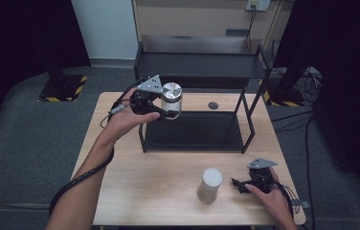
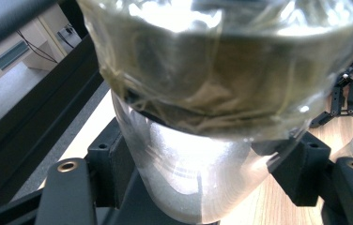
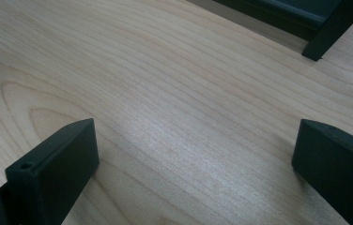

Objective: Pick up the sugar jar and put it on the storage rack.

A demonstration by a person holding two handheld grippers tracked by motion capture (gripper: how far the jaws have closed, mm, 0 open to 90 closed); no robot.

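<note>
Near edge of the table (image 1: pixel 135 191): we see the right gripper (image 1: pixel 241 185) resting low on the wood at the near right, its jaws spread wide with nothing between them; in the right gripper view the two black jaws stand well apart over bare wood grain. Just to its left stands a pale cylinder (image 1: pixel 210 185), upright and untouched, apart from the jaws.

Farther off, at the left, the left gripper (image 1: pixel 164 114) is pinching a jar (image 1: pixel 172 99) with a shiny metal lid. In the left gripper view the jar (image 2: pixel 198 154) sits squarely between the jaws, its clear wall pressed on both sides, and it tilts toward the camera. The jar is held in the air at the near left corner of the black rack (image 1: pixel 193 139), above the rack's lower shelf and clear of the table.

We judge the step in hand to be the carry: the jar is gripped and lifted, not yet set down. The next move, as we read it, calls for bringing the jar level, guiding it past the rack's left post, lowering it upright onto a shelf, and only then spreading the jaws. The chief risk is clipping the post.

At the far side, a small dark disc (image 1: pixel 212 105) lies on the table behind the rack.
</note>
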